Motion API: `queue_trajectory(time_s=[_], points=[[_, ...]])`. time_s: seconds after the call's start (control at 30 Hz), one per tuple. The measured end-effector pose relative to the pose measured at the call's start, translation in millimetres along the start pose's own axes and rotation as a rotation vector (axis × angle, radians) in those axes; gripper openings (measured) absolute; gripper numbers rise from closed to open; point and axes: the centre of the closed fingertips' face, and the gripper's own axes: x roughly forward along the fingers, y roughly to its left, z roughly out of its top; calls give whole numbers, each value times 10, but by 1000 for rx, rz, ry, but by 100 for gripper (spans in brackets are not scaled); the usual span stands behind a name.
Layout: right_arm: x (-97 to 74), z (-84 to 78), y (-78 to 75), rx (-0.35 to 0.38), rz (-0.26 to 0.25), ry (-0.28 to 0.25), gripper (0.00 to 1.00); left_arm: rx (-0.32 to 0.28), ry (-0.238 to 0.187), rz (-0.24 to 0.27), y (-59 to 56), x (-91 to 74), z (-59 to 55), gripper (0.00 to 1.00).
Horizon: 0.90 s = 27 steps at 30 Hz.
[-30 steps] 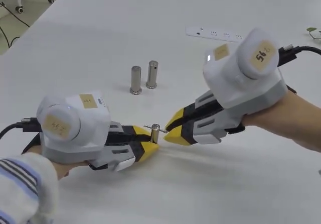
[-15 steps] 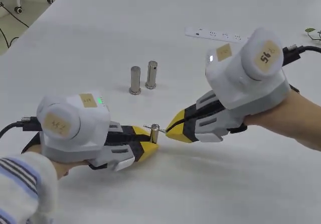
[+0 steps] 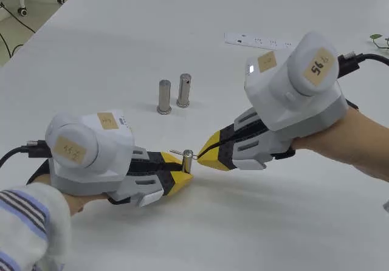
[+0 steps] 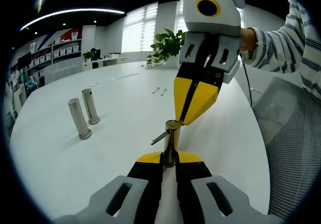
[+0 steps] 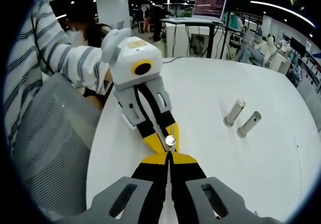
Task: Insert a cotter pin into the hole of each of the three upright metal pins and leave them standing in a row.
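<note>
Head view: the thin wire cotter pin [image 3: 176, 152] pokes further through the short steel upright pin [image 3: 188, 160] than a second ago, in front of two bare steel pins [image 3: 165, 96], with the left gripper [image 3: 182, 177] pinching its base and the right gripper [image 3: 202, 156] closed on the cotter's end, so this insertion looks nearly seated.

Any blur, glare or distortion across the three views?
Head view: sharp, even light, soft shadow under the right hand-held gripper. Left gripper view: heavy fisheye curvature, windows blown out, cotter pin crisp. Right gripper view: fisheye, metal pin top glints.
</note>
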Motion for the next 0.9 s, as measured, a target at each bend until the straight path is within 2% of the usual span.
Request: queue_trajectory(time_s=[0.37,0.57,0.9], points=[[-55,-56,21,-11,0,13,5,5,6,0,2,12,11,7],[-109,-135,29,-15,-4,37,5,9,14,1,5,17,17,7],[-145,-95,11,-5,-24,14,6,12,25,8,10,12,13,7]])
